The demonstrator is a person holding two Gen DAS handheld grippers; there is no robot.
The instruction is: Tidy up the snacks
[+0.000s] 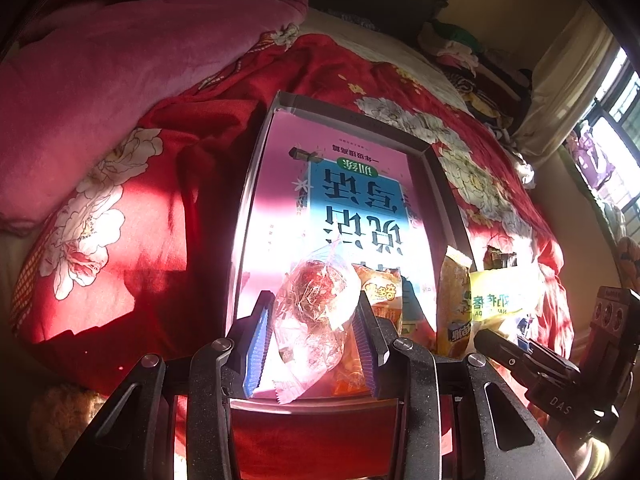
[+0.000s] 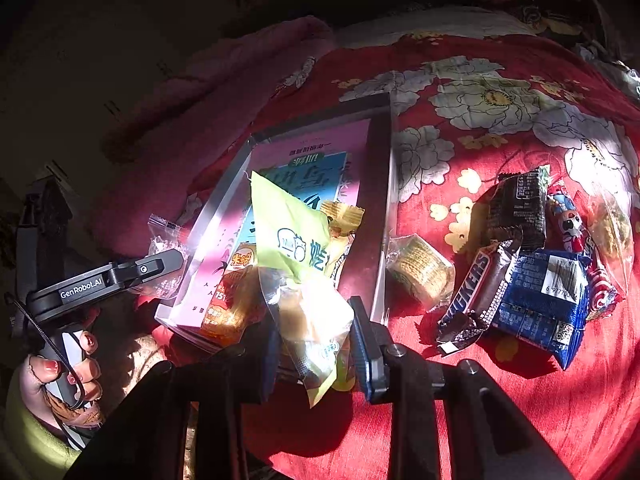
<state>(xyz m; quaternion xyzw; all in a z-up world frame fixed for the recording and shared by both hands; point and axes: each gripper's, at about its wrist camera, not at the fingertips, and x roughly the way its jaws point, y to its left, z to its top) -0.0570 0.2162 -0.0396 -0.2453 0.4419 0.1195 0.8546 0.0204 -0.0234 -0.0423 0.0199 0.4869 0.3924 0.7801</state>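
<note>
My left gripper (image 1: 312, 328) is shut on a clear-wrapped snack with red print (image 1: 316, 312), held over the near end of a shallow grey box (image 1: 444, 184) whose floor is a pink and blue book cover. An orange packet (image 1: 380, 296) lies in the box. My right gripper (image 2: 312, 344) is shut on a yellow-green snack bag (image 2: 292, 248) over the same box (image 2: 382, 184). The left gripper also shows in the right wrist view (image 2: 160, 264), and the right gripper in the left wrist view (image 1: 520, 344).
A pile of loose snacks lies on the red floral bedspread (image 2: 500, 380) right of the box: a Snickers bar (image 2: 476, 288), a blue packet (image 2: 548, 300), a black packet (image 2: 520, 208) and a round cracker pack (image 2: 420, 268). A pink blanket (image 1: 120, 80) is heaped at the left.
</note>
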